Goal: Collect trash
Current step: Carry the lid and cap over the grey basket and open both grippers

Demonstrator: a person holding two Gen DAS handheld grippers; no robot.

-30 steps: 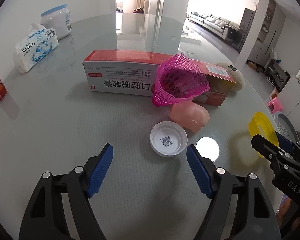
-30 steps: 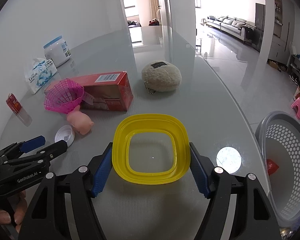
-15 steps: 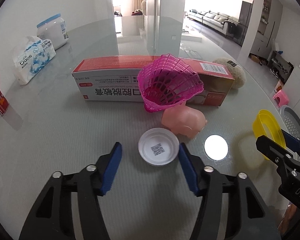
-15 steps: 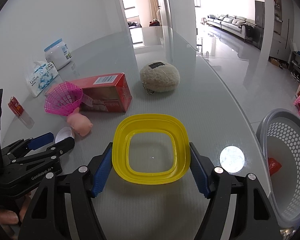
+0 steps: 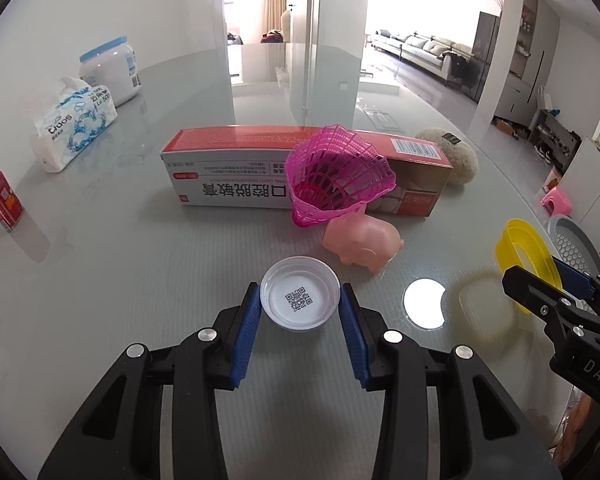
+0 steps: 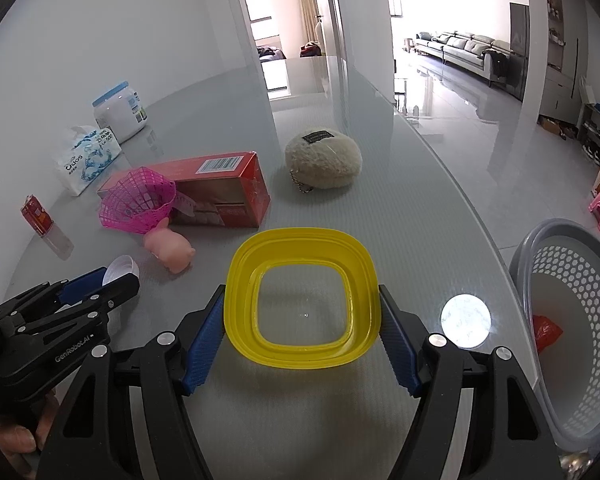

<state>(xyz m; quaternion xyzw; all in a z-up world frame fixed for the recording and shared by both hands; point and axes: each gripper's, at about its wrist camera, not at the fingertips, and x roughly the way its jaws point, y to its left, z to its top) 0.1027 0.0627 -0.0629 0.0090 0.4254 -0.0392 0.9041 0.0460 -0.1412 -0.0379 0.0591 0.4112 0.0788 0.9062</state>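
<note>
Left claw (image 5: pixel 300 312) had just been closing, with the white cap (image 5: pixel 299 299) between its blue pads; both pads sat against the cap's rim, so it was clamped on the cap. Cap lay open side up on the glass worktop (image 5: pixel 120 280), a QR code printed inside, near centre of the left wrist view.

Right claw (image 6: pixel 302 322) was clamped on the yellow square ring (image 6: pixel 302 300), pads pressed against its left and right edges. Ring appeared lifted slightly off the worktop, judging by its shadow in the left wrist view; the height could not be told.

Just beyond the cap, to the right: pink pig toy (image 5: pixel 362 246), touching the pink mesh basket (image 5: pixel 338 178), which leaned against the long red-and-white box (image 5: pixel 236 176). A fluffy cream pouch (image 6: pixel 322 158) lay far right of the box.

Far left: tissue pack (image 5: pixel 74 122), white tub with blue lid (image 5: pixel 110 68), small red can (image 5: pixel 2 200).

Grey perforated bin (image 6: pixel 572 320) stood beside the worktop at right, a red scrap (image 6: pixel 546 330) inside it.
</note>
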